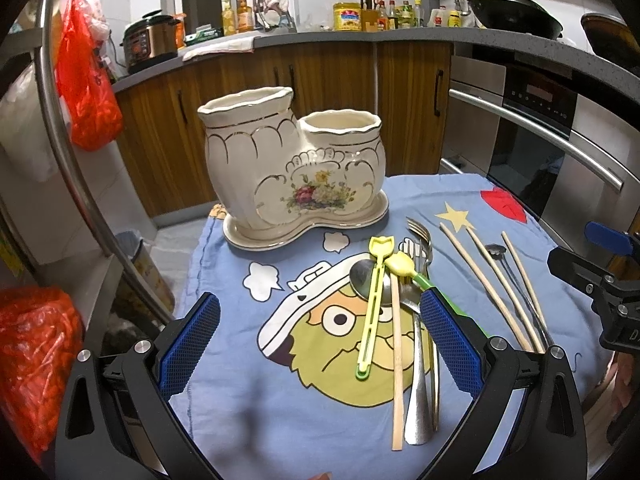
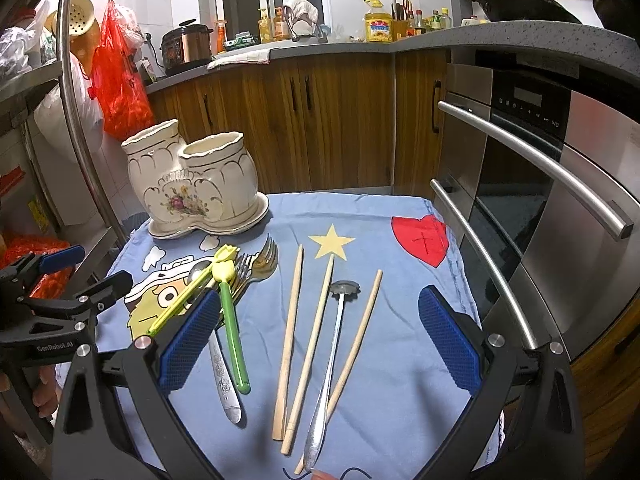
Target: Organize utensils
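Note:
A cream two-pot ceramic utensil holder (image 1: 292, 168) (image 2: 196, 188) stands empty on its saucer at the cloth's far left. In front of it is a pile: a yellow-green plastic utensil (image 1: 374, 308), a metal spoon (image 1: 362, 280), forks (image 1: 420, 232), one wooden chopstick (image 1: 397, 360) and a green-handled tulip utensil (image 2: 232, 332). My left gripper (image 1: 320, 300) hovers open over this pile. Further right lie three chopsticks (image 2: 312, 340) and a thin metal spoon (image 2: 336, 336). Above them my right gripper (image 2: 320, 296) is open and holds nothing.
Everything lies on a blue cartoon cloth (image 2: 400, 380) over a small table. A steel oven front with long handles (image 2: 540, 168) runs along the right. A steel pole (image 1: 68, 140), red bags (image 1: 88, 80) and a bin (image 1: 148, 272) are on the left.

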`<state>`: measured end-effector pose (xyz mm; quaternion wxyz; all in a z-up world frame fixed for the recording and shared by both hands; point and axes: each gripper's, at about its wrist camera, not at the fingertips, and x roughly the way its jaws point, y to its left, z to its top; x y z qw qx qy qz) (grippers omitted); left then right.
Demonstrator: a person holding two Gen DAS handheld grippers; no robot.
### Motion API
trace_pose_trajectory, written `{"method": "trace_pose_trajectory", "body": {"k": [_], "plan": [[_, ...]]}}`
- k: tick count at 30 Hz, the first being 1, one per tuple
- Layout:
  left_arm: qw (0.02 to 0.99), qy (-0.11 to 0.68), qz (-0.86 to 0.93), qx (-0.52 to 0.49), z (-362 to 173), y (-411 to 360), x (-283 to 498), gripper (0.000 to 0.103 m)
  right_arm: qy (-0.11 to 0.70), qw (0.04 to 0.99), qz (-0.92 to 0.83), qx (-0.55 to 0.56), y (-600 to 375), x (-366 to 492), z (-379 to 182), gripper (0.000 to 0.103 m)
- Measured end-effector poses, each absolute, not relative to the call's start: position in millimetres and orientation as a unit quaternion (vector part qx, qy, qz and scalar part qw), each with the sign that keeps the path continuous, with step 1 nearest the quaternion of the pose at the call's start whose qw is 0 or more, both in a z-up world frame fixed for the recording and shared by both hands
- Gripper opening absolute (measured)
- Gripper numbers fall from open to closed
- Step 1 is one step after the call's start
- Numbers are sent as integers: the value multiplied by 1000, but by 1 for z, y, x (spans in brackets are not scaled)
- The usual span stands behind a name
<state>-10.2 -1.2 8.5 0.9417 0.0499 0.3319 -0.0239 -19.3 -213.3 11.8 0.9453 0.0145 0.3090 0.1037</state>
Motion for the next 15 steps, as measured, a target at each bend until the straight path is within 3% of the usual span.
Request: {"method": "trace_pose_trajectory", "body": {"k": [13, 14, 15], "plan": [[950, 311, -31, 15, 7, 12, -8, 99, 314, 945, 83, 31, -232, -5, 13, 98], [951, 307, -30, 24, 7, 11, -8, 99, 314, 945, 85, 25, -232, -3, 13, 96], [951, 306, -34, 33, 7, 10, -8, 99, 316, 945, 85, 20, -233, -1, 11, 88]]}}
